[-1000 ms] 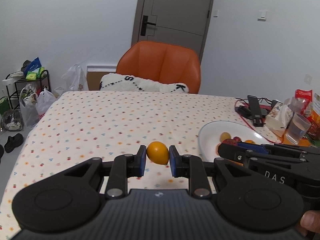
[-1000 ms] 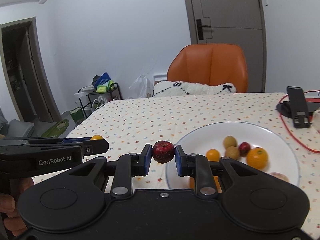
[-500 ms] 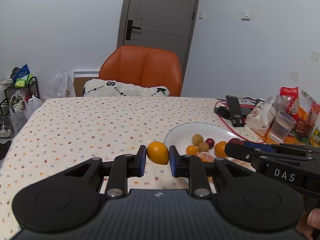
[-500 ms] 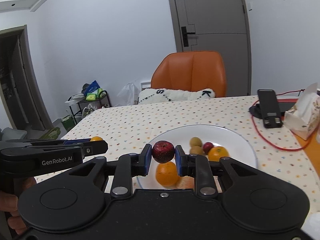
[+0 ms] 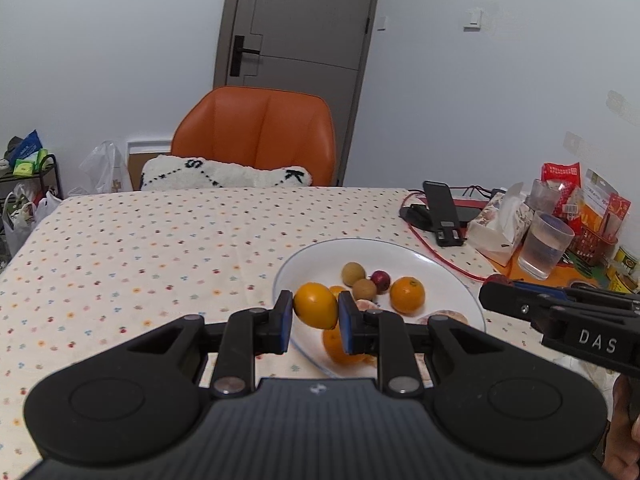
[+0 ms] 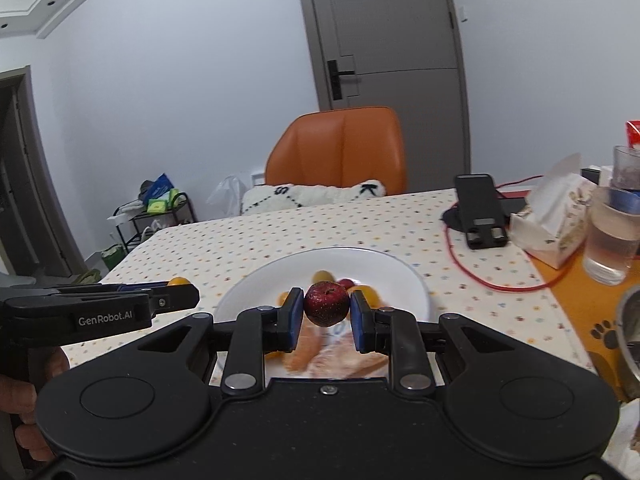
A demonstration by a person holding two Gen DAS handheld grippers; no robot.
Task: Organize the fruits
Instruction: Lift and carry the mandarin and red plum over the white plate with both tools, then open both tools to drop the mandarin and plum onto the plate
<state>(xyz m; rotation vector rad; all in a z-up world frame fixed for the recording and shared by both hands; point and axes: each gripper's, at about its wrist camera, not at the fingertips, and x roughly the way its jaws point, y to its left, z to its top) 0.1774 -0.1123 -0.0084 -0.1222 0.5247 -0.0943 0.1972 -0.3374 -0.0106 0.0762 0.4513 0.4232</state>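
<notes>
1. Left wrist view: the left hand-held gripper (image 5: 315, 322) clamps a yellow-orange citrus fruit (image 5: 316, 305) between its blue pads, held above the near-left rim of the white plate (image 5: 460, 280). A second ago the plate sat far off to the right; now the fruit hangs over its edge, and the orange chair (image 5: 256, 136) has slid from centre toward the left.
2. Same view: on the plate lie two brown round fruits (image 5: 353, 273), a small dark red fruit (image 5: 380, 279) and a tangerine (image 5: 407, 295), with more orange fruit partly hidden behind the pads. The right hand-held gripper (image 5: 496, 292) reaches in from the right, near the plate's right rim. The bench (image 5: 140, 248) left of the plate is open patterned cloth; to the right stand a phone stand (image 5: 442, 212), a red cable (image 5: 448, 256) and a glass of water (image 5: 546, 246).
3. Right wrist view: the right hand-held gripper (image 6: 323, 322) is clenched on a dark red fruit (image 6: 327, 308), now over the middle of the plate (image 6: 404, 280) rather than its left rim as a second ago.
4. Same view: the left hand-held gripper (image 6: 176, 294) sits at the left, beside the plate's left rim. The cable (image 6: 472, 272) curves just beside the right rim; fruit below is blurred.
</notes>
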